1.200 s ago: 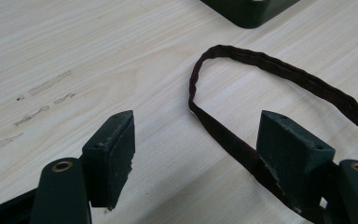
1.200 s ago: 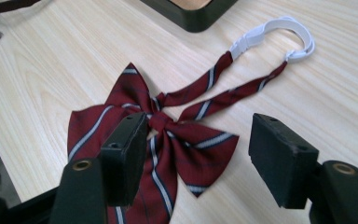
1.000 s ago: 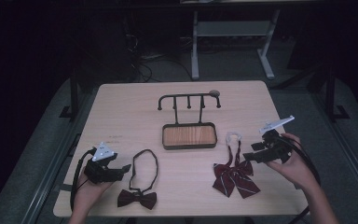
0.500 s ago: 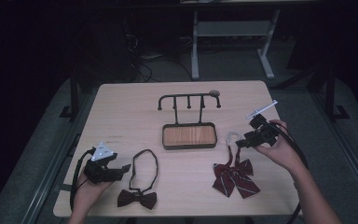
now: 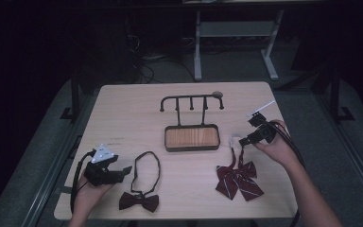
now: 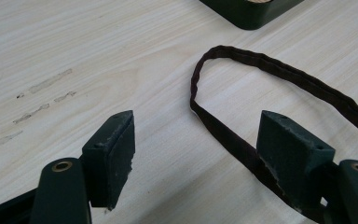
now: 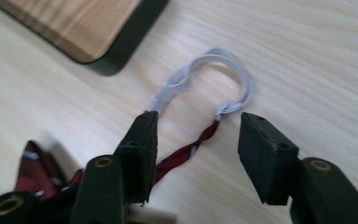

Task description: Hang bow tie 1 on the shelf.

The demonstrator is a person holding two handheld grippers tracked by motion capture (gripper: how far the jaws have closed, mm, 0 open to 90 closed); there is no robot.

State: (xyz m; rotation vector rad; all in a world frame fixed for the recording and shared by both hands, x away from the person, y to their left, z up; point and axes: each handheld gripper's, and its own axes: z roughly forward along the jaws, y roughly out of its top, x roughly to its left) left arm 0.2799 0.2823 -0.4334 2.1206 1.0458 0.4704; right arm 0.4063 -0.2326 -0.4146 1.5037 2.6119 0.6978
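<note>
A dark red striped bow tie (image 5: 238, 178) lies at the table's front right, its twisted red strap (image 7: 186, 151) ending in a white elastic loop (image 7: 214, 79). My right gripper (image 5: 243, 141) hovers open just over that strap, one jaw on each side. A dark brown bow tie (image 5: 139, 202) with a looped strap (image 6: 242, 70) lies at the front left. My left gripper (image 5: 123, 171) rests open beside that loop, the strap running past its right jaw.
A black hook rack on a wooden-floored tray (image 5: 192, 138) stands mid-table, just left of the white loop. A small round object (image 5: 216, 94) sits behind the rack. Faint scuff marks (image 6: 37, 100) show on the tabletop.
My right gripper has swung from the table's right edge inward and forward, coming down over the red tie's strap near the white loop. The left gripper has stayed put.
</note>
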